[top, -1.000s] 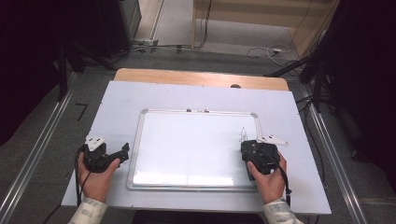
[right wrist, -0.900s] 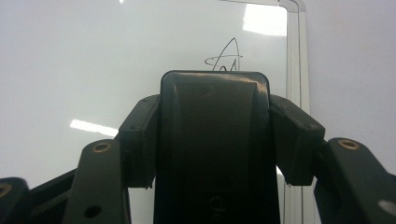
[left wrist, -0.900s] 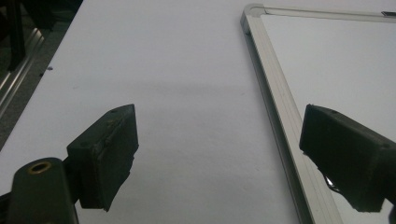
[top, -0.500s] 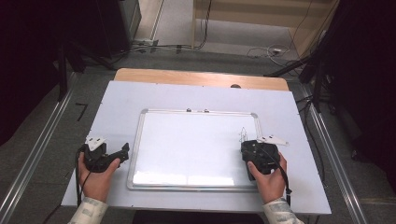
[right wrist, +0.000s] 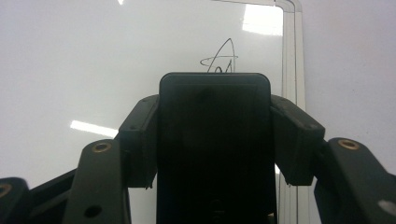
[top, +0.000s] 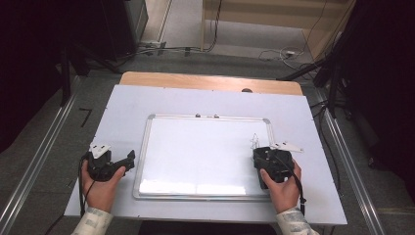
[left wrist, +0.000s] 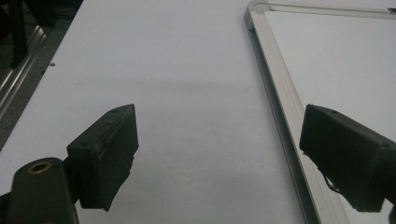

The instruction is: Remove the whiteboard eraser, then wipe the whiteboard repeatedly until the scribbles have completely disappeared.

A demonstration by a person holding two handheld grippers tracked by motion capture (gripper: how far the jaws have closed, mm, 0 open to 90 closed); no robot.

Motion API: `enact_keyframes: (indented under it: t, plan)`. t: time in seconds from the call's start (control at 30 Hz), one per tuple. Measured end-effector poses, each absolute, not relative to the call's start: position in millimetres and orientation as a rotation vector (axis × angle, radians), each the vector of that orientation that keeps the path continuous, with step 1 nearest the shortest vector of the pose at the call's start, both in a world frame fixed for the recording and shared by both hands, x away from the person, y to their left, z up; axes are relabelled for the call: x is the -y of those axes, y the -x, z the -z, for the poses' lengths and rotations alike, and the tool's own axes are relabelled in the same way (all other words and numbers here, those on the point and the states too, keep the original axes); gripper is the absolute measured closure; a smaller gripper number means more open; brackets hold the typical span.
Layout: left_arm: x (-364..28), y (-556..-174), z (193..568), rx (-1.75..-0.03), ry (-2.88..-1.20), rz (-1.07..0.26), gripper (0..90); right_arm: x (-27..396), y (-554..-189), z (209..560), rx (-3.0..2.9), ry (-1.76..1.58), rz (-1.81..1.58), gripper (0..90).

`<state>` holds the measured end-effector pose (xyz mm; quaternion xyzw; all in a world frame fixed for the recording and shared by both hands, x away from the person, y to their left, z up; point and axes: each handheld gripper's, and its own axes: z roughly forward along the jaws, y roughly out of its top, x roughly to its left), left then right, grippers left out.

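A whiteboard (top: pixel 205 147) with a silver frame lies flat in the middle of the white table. A small black scribble (top: pixel 255 142) marks its right side. My right gripper (top: pixel 266 155) rests on the board just below that scribble, shut on a flat black rectangular block (right wrist: pixel 215 140) that hides the scribble's (right wrist: pixel 222 58) lower part. My left gripper (top: pixel 126 162) sits on the table just left of the board's frame (left wrist: pixel 275 79). In the left gripper view its jaws stand wide apart (left wrist: pixel 219 126) with only bare table between them.
The white tabletop (top: pixel 195 100) ends in a wooden strip (top: pixel 205 82) at the far side, with a small dark spot (top: pixel 247 90) on it. Two small dark bits (top: pixel 205 116) sit on the board's top rim. Metal rails and cables run along the floor around the table.
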<state>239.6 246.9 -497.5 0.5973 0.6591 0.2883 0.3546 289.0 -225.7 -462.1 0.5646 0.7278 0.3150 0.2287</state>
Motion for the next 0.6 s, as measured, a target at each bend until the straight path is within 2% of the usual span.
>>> enact_keyframes:
  t: [0.6]
  plan:
    - [-247.3,-238.6,496.6,-1.697,-1.542,-0.746,12.3,225.3,-289.3,463.4,-2.007,-1.550,-0.860,39.0]
